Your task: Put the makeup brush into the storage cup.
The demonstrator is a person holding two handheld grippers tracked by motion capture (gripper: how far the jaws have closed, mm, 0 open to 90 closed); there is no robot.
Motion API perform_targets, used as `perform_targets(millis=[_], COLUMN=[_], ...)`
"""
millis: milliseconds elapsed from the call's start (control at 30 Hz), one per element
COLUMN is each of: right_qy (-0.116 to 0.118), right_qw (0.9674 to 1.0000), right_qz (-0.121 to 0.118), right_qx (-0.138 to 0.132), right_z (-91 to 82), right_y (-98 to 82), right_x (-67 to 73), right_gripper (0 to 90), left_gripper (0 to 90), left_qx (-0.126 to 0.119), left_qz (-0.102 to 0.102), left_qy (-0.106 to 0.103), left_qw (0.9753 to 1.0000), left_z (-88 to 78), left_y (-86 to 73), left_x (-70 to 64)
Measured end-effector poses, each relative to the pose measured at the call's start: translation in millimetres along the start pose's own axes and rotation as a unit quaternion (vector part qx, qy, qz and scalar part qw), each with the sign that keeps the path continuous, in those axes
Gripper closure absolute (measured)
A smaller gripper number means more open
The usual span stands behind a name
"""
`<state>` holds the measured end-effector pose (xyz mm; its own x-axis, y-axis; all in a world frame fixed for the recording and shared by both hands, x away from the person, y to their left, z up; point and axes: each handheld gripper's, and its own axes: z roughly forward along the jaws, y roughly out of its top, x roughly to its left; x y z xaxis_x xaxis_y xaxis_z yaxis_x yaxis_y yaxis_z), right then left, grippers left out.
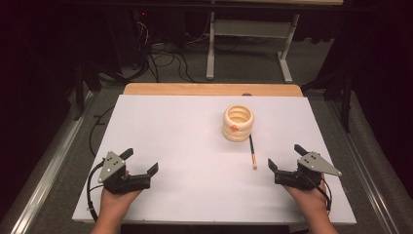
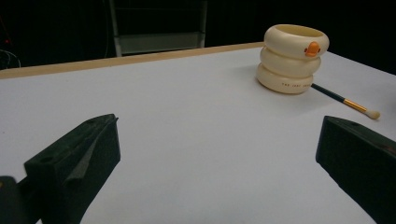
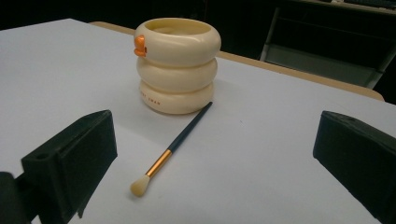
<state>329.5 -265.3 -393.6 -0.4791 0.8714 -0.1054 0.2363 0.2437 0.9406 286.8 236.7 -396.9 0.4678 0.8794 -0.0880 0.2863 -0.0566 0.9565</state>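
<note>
Brush (image 3: 173, 148) lying flat on the white surface (image 1: 185, 146), its handle end at the foot of a cream holder (image 1: 238, 123).

Its dark handle runs from the holder toward the person, then a gold ferrule, then a pale tuft at the near end; the handle tip looks to touch the holder's base or sit just beside it. The holder stands upright, shaped like three stacked rings, with a small orange duck bill on its top ring. The right claw (image 1: 285, 162) rests near the brush tuft, jaws spread wide and holding nothing. The left claw (image 1: 141, 162) sits well apart on the other side of the surface, jaws likewise spread wide with nothing between them.
</note>
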Motion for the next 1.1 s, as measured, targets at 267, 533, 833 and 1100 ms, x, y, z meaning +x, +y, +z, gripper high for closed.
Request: perform_targets(millis=[267,533,833,1100], right_qy=[-0.009,-0.018,-0.025,-0.029], right_qw=[0.9999,0.9996,0.9988,0.9963], right_qz=[0.003,-0.002,-0.005,-0.013], right_qx=[0.01,0.023,0.043,0.08], right_z=[-0.1,1.0,2.0,2.9], right_y=[-0.5,-1.1,-0.3,1.8], right_x=[-0.7,-2.7,-2.9,-2.5], right_gripper=[2.0,2.1,3.5,4.4], left_gripper=[0.6,0.7,0.7,0.7], left_qx=[0.001,0.004,0.002,-0.005], left_qz=[0.0,-0.003,-0.008,-0.007], left_qy=[0.001,-0.002,-0.004,-0.003], left_qw=[1.0,1.0,1.0,1.0], left_z=[-0.4,0.2,-0.1,-0.7], left_y=[0.0,-0.4,-0.2,-0.1], left_x=[0.6,0.6,1.5,1.6])
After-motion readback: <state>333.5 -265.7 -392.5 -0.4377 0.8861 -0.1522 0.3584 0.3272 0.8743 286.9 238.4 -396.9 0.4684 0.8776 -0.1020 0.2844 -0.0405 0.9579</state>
